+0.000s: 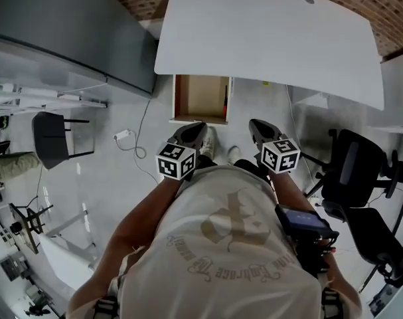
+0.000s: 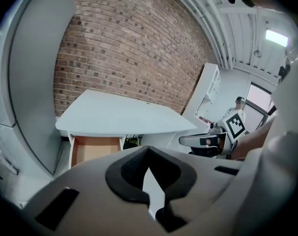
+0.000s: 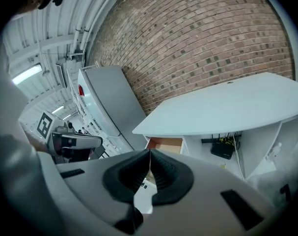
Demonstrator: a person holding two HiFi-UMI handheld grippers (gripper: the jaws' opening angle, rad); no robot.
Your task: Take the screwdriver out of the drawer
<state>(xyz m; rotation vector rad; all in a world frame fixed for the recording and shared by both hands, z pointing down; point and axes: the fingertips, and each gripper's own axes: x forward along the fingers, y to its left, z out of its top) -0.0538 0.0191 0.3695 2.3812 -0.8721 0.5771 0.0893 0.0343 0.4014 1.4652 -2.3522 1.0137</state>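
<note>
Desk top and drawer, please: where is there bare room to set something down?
The white desk top is bare all over, save one small hole. The open drawer is bare at left; a reddish thing hugs its right wall.

Room layout: a red-brown brick wall (image 2: 124, 43) backs a white desk top with a curved front edge (image 1: 267, 32). A tall grey cabinet (image 1: 68, 32) stands to its left. A black office chair (image 1: 350, 171) rests on the pale glossy floor (image 1: 108, 191). A bright ceiling strip light (image 2: 276, 37) glows overhead.
</note>
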